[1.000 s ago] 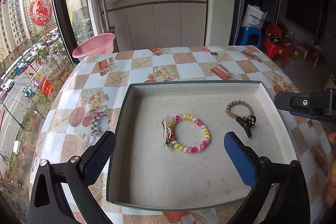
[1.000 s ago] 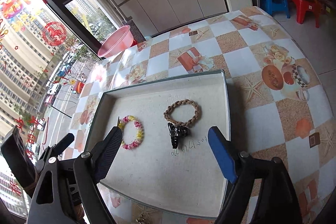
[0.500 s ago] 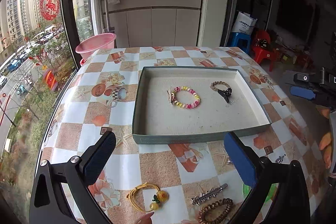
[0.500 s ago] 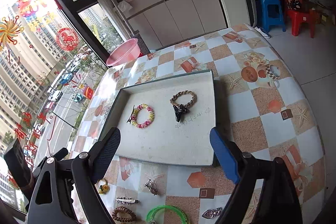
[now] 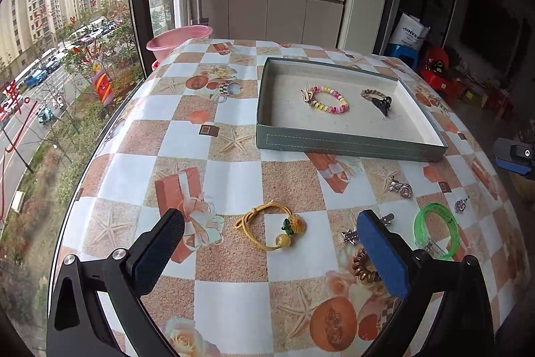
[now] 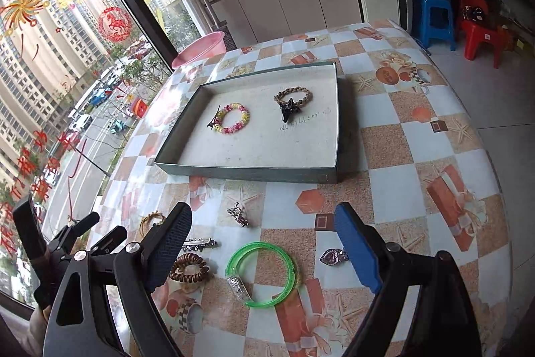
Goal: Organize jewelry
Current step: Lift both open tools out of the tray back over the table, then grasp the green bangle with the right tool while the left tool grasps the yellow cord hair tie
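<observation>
A shallow green tray (image 5: 347, 145) (image 6: 254, 172) holds a pink-yellow bead bracelet (image 5: 329, 99) (image 6: 232, 117), a braided brown band (image 5: 372, 93) (image 6: 294, 96) and a black claw clip (image 5: 384, 104) (image 6: 289, 111). Loose on the table near me lie a yellow cord hair tie (image 5: 271, 228), a green bangle (image 5: 434, 231) (image 6: 262, 273), a brown coil tie (image 6: 189, 268), a silver hair clip (image 6: 199, 244), a silver charm (image 6: 238, 214) and a heart charm (image 6: 331, 256). My left gripper (image 5: 271, 251) is open above the yellow tie. My right gripper (image 6: 264, 245) is open above the bangle.
The round table (image 5: 230, 176) has a checked, patterned cloth and drops off at its left and right edges. A pink basin (image 5: 177, 39) sits beyond it by the window. Blue and red stools (image 6: 434, 19) stand at the far right.
Both grippers have pulled back from above the tray to the table's near side. The loose jewelry in front of the tray has come into view. Both stay open.
</observation>
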Tool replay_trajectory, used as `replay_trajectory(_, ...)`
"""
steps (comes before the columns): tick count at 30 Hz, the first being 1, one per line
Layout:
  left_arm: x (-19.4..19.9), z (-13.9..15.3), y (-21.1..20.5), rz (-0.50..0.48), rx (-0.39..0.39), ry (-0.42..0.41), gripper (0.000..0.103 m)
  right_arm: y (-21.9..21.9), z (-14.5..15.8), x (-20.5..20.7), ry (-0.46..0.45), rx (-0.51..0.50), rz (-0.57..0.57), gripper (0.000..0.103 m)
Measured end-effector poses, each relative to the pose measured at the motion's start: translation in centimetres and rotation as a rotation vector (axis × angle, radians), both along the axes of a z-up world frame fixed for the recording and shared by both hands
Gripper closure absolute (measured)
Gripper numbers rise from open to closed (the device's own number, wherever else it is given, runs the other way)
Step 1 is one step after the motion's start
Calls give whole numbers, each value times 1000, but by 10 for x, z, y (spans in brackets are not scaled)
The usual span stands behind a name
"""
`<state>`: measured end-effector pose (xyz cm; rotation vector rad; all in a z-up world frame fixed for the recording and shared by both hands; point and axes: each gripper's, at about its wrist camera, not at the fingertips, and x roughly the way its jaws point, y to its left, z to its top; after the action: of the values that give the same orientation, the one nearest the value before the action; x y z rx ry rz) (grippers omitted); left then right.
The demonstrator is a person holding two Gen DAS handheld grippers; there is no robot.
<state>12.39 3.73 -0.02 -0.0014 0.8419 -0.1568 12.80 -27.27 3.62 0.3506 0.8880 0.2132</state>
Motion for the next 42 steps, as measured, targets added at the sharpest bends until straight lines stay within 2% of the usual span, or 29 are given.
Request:
replay_trajectory(11,-12,-36,10,57,30,51,0,6,-61,-34,157,-34,-20,14)
replay_trajectory(19,-7,-43,17,87,19,57,0,0,-83,-35,221,-35,-93,14)
replay_trajectory(27,9,-47,5,50,61,52,0,9,-83,-26,211,-86,-119,14)
replay_trajectory(36,24,-54,-14,-15,120,51,0,32,-84,-16,204,-234,-95,16)
replay_trajectory(38,25,-57,-16,-29,128,66,7,39,-84,-16,197,-267,-87,21)
replay_trajectory(40,25,-56,-16,-30,116,62,8,43,-84,-16,189,-291,-83,26)
replay_trajectory(42,25,-56,-16,-42,106,62,15,46,-83,-15,185,-305,-78,30)
